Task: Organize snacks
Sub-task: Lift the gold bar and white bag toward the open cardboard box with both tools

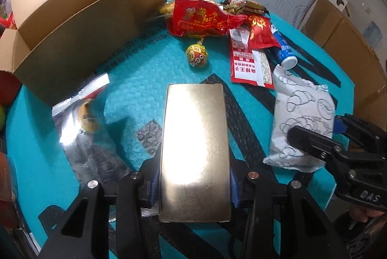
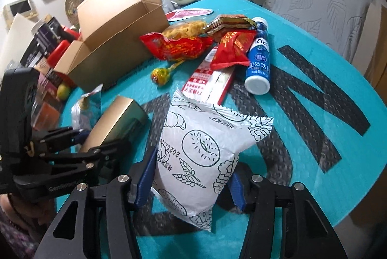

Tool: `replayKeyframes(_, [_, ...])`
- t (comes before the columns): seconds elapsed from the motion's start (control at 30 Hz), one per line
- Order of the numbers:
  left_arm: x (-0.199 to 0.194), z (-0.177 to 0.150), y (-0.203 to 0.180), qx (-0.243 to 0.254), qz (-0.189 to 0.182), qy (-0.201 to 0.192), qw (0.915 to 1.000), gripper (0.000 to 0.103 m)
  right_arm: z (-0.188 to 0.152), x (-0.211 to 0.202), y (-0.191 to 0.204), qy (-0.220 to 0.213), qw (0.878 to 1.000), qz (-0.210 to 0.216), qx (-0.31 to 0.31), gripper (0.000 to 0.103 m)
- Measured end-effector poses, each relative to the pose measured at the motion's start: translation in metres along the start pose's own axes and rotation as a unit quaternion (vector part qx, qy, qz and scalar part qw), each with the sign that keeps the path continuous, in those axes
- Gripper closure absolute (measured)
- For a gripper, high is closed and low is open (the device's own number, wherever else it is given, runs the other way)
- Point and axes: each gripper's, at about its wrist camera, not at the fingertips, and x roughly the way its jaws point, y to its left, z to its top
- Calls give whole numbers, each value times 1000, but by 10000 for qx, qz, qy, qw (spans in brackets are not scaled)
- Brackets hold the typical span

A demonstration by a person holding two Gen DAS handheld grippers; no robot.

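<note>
The round table under its teal bubble-wrap cover (image 2: 314,46) is carrying everything, and the open brown cardboard box (image 1: 79,24) at its far left edge is serving as the landmark here. As far as its visible inside is showing, the box is sitting with nothing packed in it, so the sorting is looking barely begun.

Beside the box's near right corner, a heap of snacks is waiting: a crumpled red foil bag of yellow crisps (image 1: 200,19), a long red-and-white flat sachet (image 1: 249,65) and a small red packet (image 2: 232,50) lying across it, a blue-and-white plastic drink bottle (image 2: 258,60) on its side furthest from the box, and a round yellow-wrapped lollipop (image 1: 197,55) lying nearest the box. A clear silvery pouch (image 1: 82,118) is lying just in front of the box's near wall.

The left gripper (image 1: 194,188) is clamping a shiny gold rectangular carton (image 1: 196,147) between its blue pads, holding it in front of the box. The right gripper (image 2: 191,184) is pinching a puffy white bag printed with pastry drawings (image 2: 205,150), well to the right of the box and off the cover at its near end; the jaws are pressing in on the bag's lower sides.

Both held items are probably heading for the box; the whole heap is remaining afterwards.
</note>
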Motion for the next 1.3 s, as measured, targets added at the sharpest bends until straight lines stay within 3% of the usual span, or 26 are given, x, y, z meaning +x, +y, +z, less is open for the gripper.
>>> replayKeyframes(0.33, [7,5,-9,153,207,-356,9990,58,1,11,7,-73,9996,-276,-58,40])
replayKeyframes(0.53, [2,11,-2,31,-10,-346,9994,59,-1,4,9,-167,9995,-240,-77,51])
replayKeyframes(0.93, [-51,11,5,-62,-39,-834,9965,59,14,-23,33,-511,9979,265,-301,52])
replayKeyframes(1.3, [-104,20,30,-347,284,-1486,9879,59,48,-42,75,-944,9880,812,-919,52])
